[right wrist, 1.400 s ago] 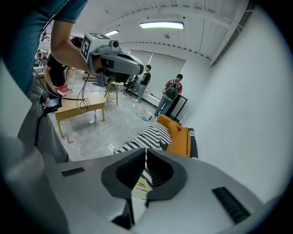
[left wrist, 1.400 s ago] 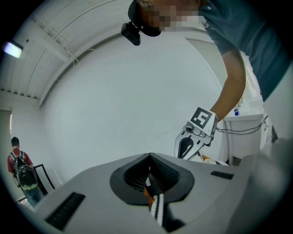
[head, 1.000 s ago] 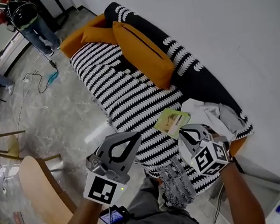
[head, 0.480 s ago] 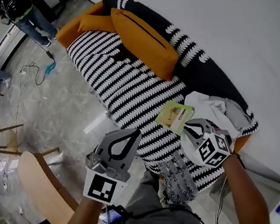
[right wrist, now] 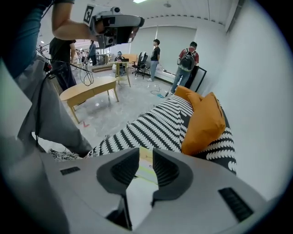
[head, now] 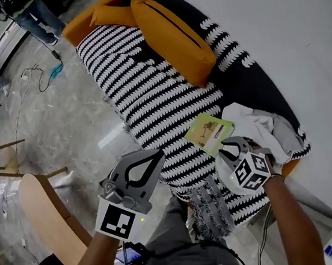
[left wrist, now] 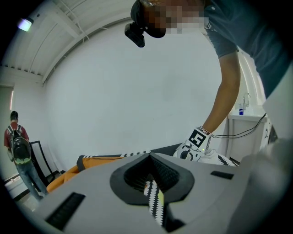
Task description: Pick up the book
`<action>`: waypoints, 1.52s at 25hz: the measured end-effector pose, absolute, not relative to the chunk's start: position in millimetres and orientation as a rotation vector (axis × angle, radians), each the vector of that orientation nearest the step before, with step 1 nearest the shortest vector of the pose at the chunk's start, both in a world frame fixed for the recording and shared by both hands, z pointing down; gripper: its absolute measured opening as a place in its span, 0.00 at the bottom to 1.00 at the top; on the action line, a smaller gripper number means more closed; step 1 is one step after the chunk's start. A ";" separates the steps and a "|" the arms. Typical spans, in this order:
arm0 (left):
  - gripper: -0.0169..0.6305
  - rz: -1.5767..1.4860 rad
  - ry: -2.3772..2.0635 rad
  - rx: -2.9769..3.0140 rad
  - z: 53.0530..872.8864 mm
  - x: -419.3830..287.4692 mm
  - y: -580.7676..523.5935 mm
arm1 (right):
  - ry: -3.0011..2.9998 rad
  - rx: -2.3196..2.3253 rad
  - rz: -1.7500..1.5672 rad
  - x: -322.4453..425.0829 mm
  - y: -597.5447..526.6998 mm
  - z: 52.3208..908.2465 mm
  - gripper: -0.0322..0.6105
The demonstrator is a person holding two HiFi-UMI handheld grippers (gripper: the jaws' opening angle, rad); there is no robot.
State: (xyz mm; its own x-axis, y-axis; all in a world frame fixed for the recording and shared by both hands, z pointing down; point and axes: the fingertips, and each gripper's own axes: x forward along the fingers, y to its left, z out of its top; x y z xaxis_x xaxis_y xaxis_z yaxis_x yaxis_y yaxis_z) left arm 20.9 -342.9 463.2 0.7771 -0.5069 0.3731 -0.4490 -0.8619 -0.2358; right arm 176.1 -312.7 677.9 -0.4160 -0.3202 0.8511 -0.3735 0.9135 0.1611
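Note:
The book (head: 209,133), thin with a pale green and cream cover, lies flat on the striped sofa seat (head: 149,95), next to a white cloth. My right gripper (head: 232,144) hovers just above the book's near corner, pointing steeply down. Its jaws are opening, and nothing is pressed between them. In the right gripper view the book (right wrist: 147,172) shows through the narrow gap of the right gripper (right wrist: 146,153). My left gripper (head: 154,156) hangs off the sofa's front edge, apart from the book. The left gripper (left wrist: 150,156) has its jaw tips together and holds nothing.
An orange cushion (head: 172,40) leans on the sofa back. A white and grey cloth (head: 264,129) is heaped at the sofa's right end. A patterned throw (head: 212,209) hangs over the front. A wooden table (head: 48,226) stands at lower left, and people (head: 24,13) stand beyond.
My right gripper has come down closer to the book's near corner. The left gripper has sunk a little and stays shut.

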 end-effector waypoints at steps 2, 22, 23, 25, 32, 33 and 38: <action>0.03 -0.664 0.775 -2.840 468.9 18.9 -344.9 | -2.023 0.462 0.070 176.4 -310.8 690.6 0.23; 0.03 -0.712 0.839 -2.892 521.7 10.2 -358.8 | -1.814 0.011 -0.192 176.5 -284.7 792.0 0.42; 0.03 -0.713 0.844 -2.896 523.9 9.1 -359.5 | -1.801 -0.010 -0.207 177.0 -284.0 796.2 0.42; 0.03 -0.714 0.857 -2.904 528.2 6.3 -360.8 | -1.772 -0.050 -0.230 179.0 -282.7 804.8 0.43; 0.03 -0.724 0.902 -2.925 542.0 -10.0 -363.7 | -1.651 -0.123 -0.373 186.7 -283.1 834.4 0.45; 0.03 -0.725 0.912 -2.929 544.2 -12.8 -364.2 | -1.642 -0.118 -0.388 186.5 -285.2 838.0 0.45; 0.03 -0.723 0.956 -2.949 554.2 -21.7 -364.6 | -1.628 -0.157 -0.397 184.1 -282.7 854.8 0.45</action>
State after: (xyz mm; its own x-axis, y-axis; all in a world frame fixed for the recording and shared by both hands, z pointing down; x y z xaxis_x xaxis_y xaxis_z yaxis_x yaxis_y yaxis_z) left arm -21.7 -364.6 554.2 0.7166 -0.5468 0.4330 -0.5657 -0.8188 -0.0977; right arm 184.1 -282.7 854.8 -0.1024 -0.1338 0.9857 0.3348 0.9285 0.1608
